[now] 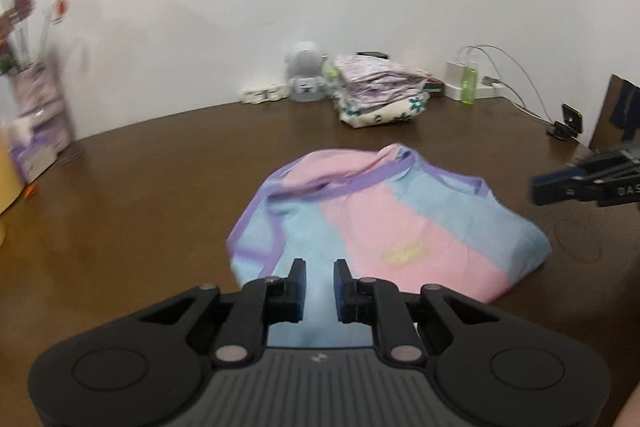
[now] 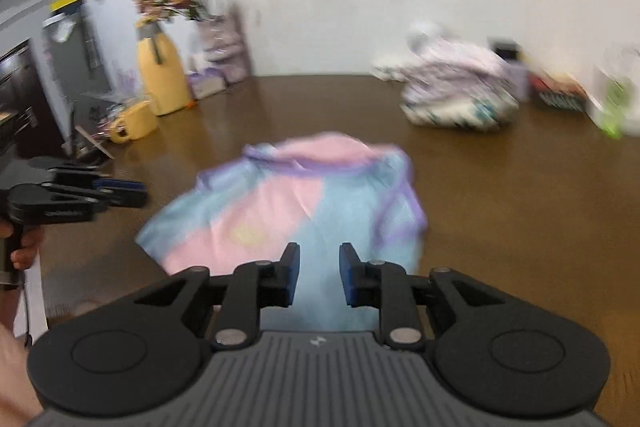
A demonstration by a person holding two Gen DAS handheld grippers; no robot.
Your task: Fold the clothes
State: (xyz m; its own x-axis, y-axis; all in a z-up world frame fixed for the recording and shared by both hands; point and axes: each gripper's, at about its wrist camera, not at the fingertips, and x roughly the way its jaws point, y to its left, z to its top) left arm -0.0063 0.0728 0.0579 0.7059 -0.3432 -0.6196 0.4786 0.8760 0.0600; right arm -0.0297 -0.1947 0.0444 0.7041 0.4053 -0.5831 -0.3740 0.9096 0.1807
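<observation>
A pink and light-blue garment (image 1: 380, 219) with purple trim lies crumpled and partly folded on the brown table (image 1: 140, 207). My left gripper (image 1: 320, 265) hovers over its near blue edge, with a narrow gap between the jaws and nothing pinched. From the other side the same garment (image 2: 280, 203) shows blurred, and my right gripper (image 2: 319, 251) stands above its near edge, open with no cloth between the pads. Each gripper shows in the other's view: the right gripper (image 1: 536, 189) at the right edge, the left gripper (image 2: 132, 189) at the left, held by a hand.
A stack of folded clothes (image 1: 380, 91) sits at the back by the wall, next to a small grey toy figure (image 1: 306, 75), a charger and a green bottle (image 1: 469, 81). A yellow vase of flowers (image 2: 162, 83), a yellow mug (image 2: 134, 123) and purple packets (image 1: 40, 115) stand at the left.
</observation>
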